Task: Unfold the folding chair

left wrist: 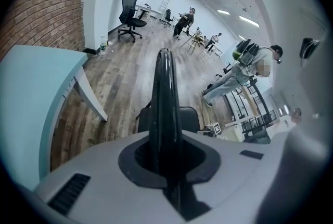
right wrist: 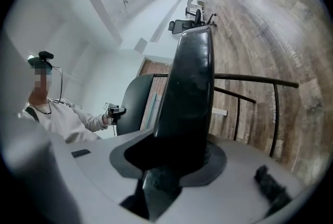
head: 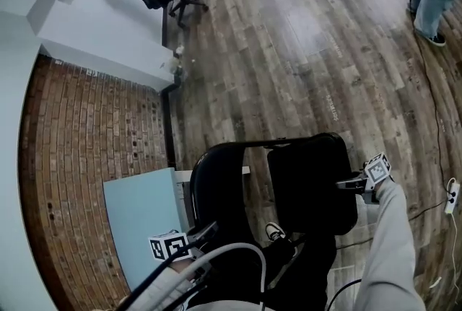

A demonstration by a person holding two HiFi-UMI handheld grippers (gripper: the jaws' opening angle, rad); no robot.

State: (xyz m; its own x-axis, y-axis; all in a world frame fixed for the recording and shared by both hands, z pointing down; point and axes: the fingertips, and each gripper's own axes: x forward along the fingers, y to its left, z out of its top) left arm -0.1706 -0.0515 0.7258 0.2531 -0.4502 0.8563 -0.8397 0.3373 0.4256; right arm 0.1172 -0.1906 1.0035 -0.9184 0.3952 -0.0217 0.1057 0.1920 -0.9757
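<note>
Over the floor (head: 303, 50), my left fingers (head: 205, 231) pinch the chair (head: 224, 187) frame (left wrist: 165, 93) — my right fingers (head: 348, 184) squeeze its seat (right wrist: 190, 88).

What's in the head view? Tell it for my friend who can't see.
From above: a black folding chair on a wooden floor, the left gripper clamped on its curved frame, the right gripper on its seat edge. A brick wall stands at left.
</note>
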